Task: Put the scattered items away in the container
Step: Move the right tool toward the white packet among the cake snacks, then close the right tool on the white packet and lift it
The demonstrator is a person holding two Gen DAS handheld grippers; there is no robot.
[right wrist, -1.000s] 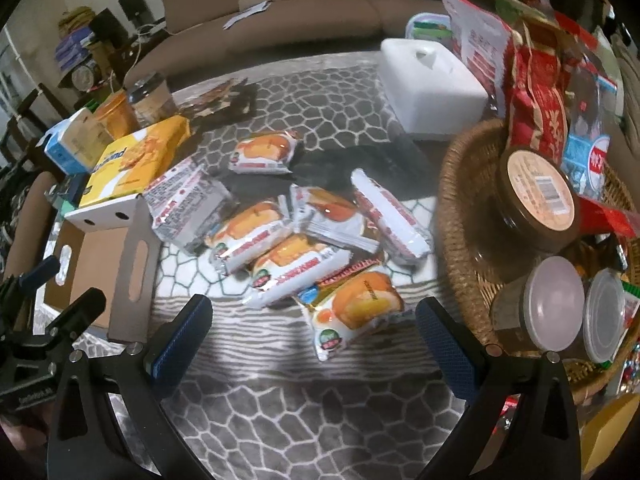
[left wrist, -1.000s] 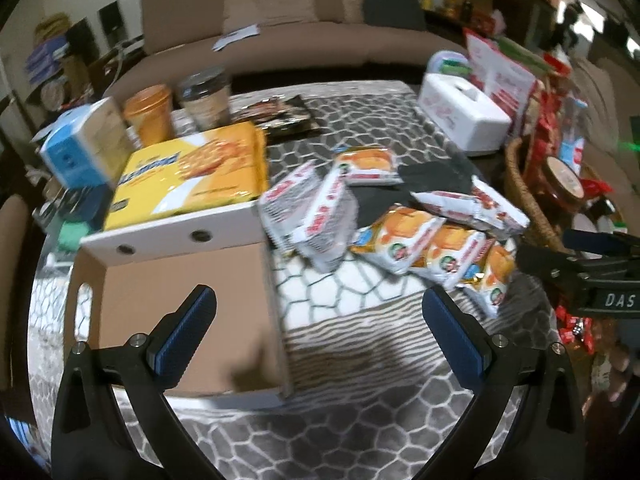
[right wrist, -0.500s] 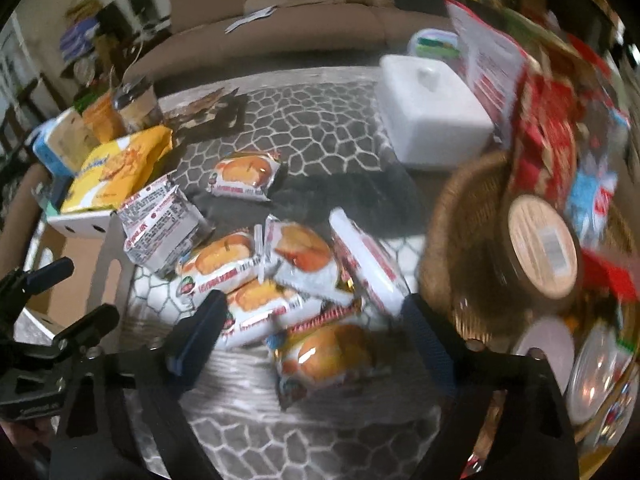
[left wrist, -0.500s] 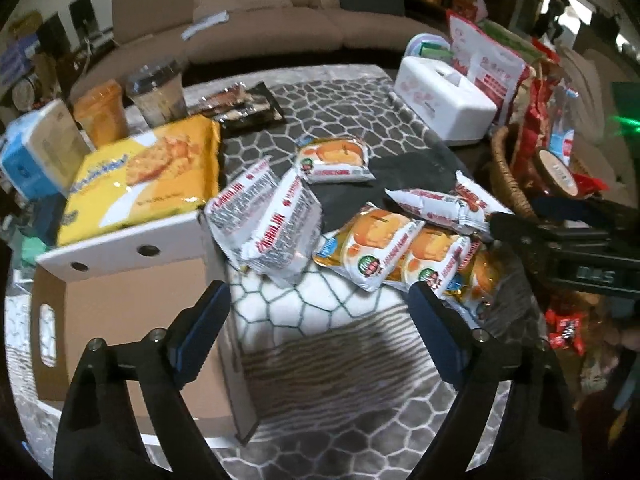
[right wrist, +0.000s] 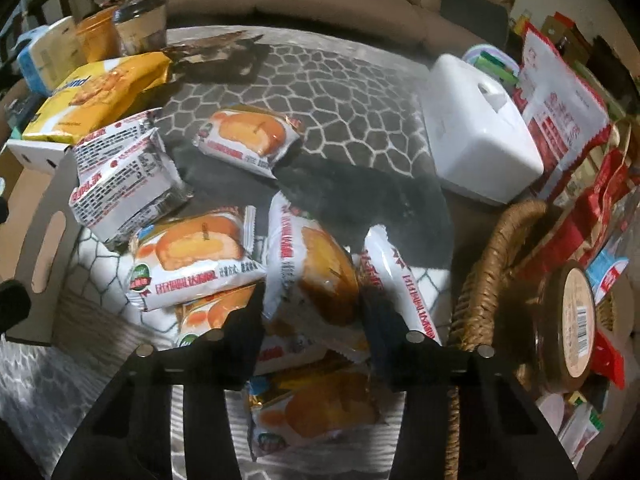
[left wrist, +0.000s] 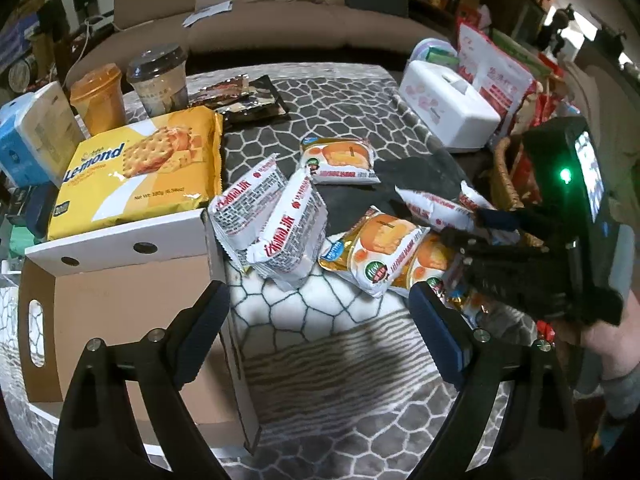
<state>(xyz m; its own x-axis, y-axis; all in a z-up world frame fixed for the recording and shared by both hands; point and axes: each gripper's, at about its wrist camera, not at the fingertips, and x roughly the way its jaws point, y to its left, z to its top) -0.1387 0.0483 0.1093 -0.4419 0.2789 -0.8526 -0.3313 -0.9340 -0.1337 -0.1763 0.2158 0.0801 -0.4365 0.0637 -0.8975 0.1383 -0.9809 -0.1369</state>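
Several cake snack packets [left wrist: 380, 254] lie scattered on the patterned cloth, with two grey-white packets [left wrist: 276, 224] beside them. The cardboard box [left wrist: 120, 300] sits at the left, open and bare inside. My left gripper [left wrist: 320, 328] is open and empty, above the cloth by the box's right wall. My right gripper [right wrist: 312, 316] has its fingers either side of one cake packet [right wrist: 316, 272] in the pile, narrowed around it. The right gripper also shows in the left wrist view [left wrist: 476, 224] over the packets.
A yellow cracker pack [left wrist: 136, 172] rests on the box's far flap. Two cups [left wrist: 160, 76] and a blue pack stand behind it. A white tissue box [right wrist: 480, 136] and a wicker basket [right wrist: 484, 272] full of jars and bags are at the right.
My right gripper has dropped forward into the packet pile and its fingers have narrowed around one cake packet. My left gripper has shifted right, away from the box.
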